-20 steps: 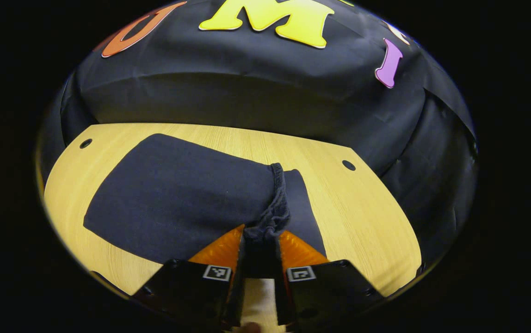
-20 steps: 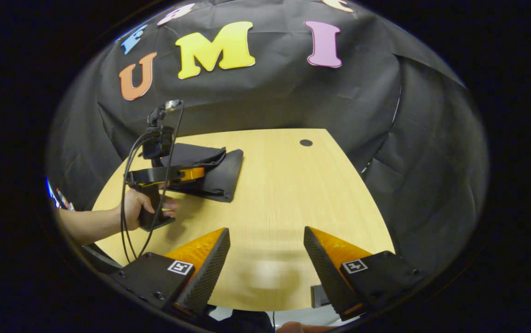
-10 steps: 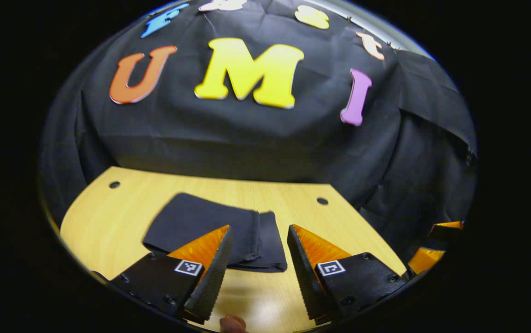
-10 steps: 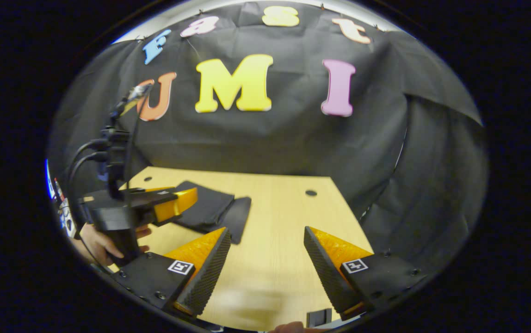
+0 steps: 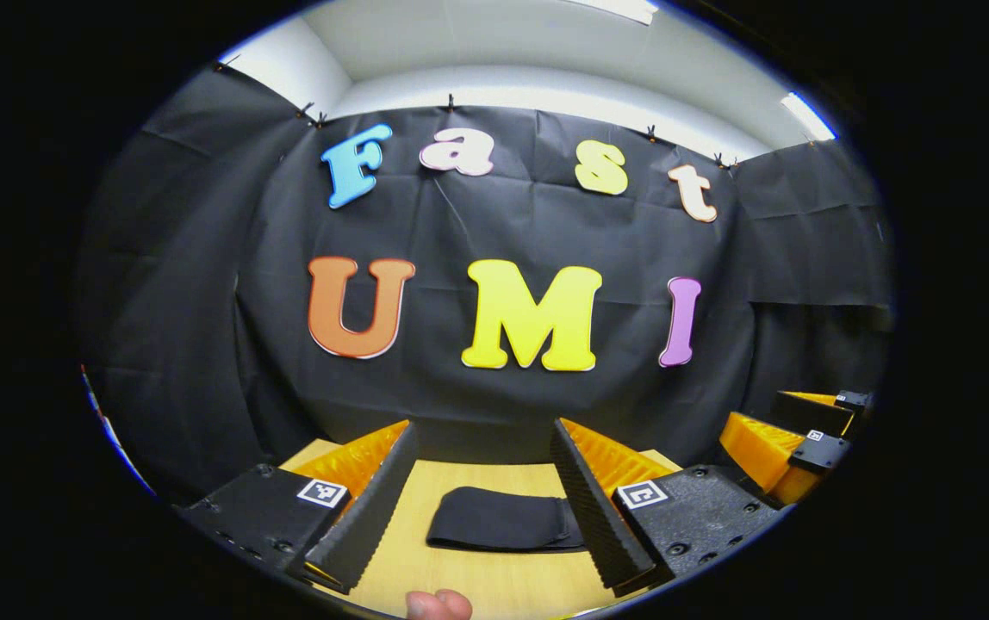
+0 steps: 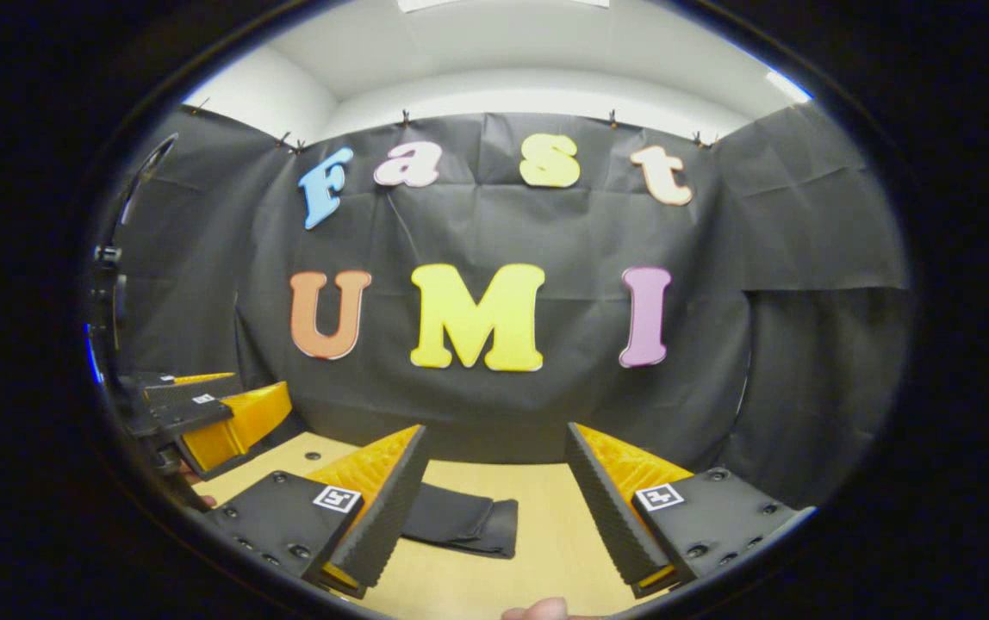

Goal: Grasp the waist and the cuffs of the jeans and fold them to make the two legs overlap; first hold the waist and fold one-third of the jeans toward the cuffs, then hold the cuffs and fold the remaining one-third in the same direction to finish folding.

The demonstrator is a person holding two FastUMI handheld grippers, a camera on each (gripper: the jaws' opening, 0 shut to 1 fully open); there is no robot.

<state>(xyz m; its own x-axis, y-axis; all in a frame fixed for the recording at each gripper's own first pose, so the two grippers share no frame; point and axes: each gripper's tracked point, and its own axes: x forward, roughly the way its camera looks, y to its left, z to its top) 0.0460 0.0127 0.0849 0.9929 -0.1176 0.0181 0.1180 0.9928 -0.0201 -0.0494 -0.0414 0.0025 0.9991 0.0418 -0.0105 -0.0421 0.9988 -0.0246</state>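
One folded jeans [image 5: 501,530] bundle on one table [image 5: 408,577]; two grippers gape.

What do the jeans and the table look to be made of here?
Jeans: a soft, matte dark fabric, probably denim, though no weave is visible; it lies folded into a flat, limp bundle with rounded edges. Table: pale wood or wood-look laminate, smooth with a slight sheen; faint grain lines show, and a round hole is cut through it.

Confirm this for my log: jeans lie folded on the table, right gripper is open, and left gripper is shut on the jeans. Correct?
Not quite. The left gripper is open and holds nothing, as the left gripper view shows; the jeans lie folded on the table, apart from its fingers. The right gripper is open.
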